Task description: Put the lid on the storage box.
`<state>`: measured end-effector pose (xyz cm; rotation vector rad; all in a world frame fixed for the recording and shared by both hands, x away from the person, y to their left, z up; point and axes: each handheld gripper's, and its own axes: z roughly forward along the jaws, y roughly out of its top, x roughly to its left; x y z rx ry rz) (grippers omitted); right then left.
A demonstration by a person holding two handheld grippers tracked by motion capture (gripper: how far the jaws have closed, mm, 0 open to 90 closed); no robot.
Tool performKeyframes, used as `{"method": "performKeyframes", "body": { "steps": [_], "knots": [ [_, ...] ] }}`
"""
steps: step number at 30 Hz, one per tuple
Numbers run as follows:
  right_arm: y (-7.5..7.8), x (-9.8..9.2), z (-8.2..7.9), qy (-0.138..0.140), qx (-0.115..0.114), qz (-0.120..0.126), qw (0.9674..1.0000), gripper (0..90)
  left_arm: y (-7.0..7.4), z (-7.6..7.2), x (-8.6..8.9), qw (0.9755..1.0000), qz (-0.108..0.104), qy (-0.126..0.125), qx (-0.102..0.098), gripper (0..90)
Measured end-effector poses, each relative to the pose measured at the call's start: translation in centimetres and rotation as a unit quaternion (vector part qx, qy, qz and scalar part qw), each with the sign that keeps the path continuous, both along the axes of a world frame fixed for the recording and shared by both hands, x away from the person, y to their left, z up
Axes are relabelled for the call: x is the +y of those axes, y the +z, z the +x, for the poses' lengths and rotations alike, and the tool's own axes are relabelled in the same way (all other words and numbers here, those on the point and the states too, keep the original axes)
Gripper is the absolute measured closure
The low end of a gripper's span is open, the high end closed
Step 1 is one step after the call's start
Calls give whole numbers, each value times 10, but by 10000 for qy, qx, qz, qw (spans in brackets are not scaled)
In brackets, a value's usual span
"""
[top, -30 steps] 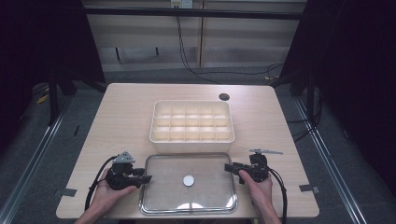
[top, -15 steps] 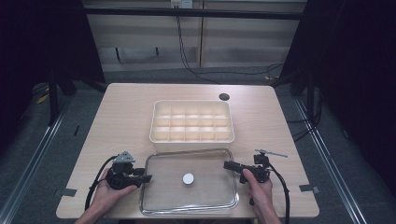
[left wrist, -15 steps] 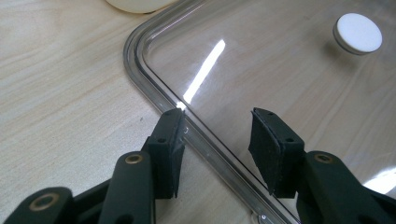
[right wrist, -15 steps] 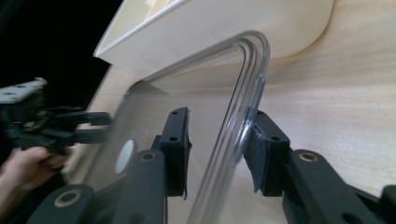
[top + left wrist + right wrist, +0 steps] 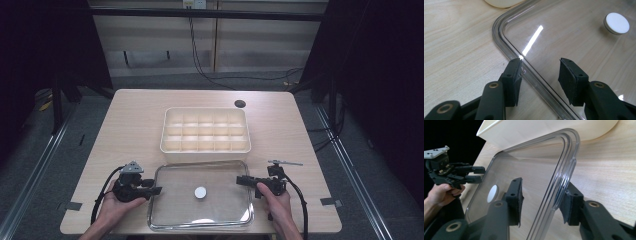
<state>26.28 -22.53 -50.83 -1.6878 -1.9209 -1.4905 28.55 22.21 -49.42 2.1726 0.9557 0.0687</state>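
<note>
A clear plastic lid (image 5: 200, 212) with a white round knob (image 5: 200, 192) lies flat on the table, in front of a cream compartment box (image 5: 205, 149). My left gripper (image 5: 156, 190) is at the lid's left edge. In the left gripper view its jaws (image 5: 540, 72) stand open astride the rim (image 5: 506, 42) and have just opened a little. My right gripper (image 5: 241, 180), rolled on its side, is at the lid's right edge. Its jaws (image 5: 542, 195) have just been closing. The lid's rim (image 5: 564, 170) stands between them, with a gap at the left pad (image 5: 516, 197).
The box (image 5: 536, 130) with several empty compartments sits just behind the lid, near its far edge. A dark round hole (image 5: 240, 104) marks the table's far right. Bare wood lies left and right of the lid. My left gripper (image 5: 483, 174) is across the lid in the right gripper view.
The right gripper's jaws have narrowed around the lid's right rim. Both hands and the lid stay about where they were.
</note>
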Motion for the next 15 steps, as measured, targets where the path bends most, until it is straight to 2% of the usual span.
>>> {"method": "performKeyframes", "body": {
  "steps": [1,4,5,6,7,15],
  "knots": [
    [0,-1,0,24,-13,-34,10000,636,0,0,0,10000,-16,2,17,525],
    [1,-3,0,0,-43,95,9999,675,0,0,0,10000,-26,-13,17,520],
    [3,-3,-1,-36,-133,159,9998,691,0,0,0,10000,-25,38,6,507],
    [3,-3,-1,-36,-133,159,9998,691,0,0,0,10000,-25,38,6,497],
    [5,-3,-2,-41,-253,166,9995,699,-1,1,0,10000,-64,59,25,472],
    [9,-2,-3,-21,-456,167,9988,710,0,3,3,9998,-141,80,138,356]
  ]
}}
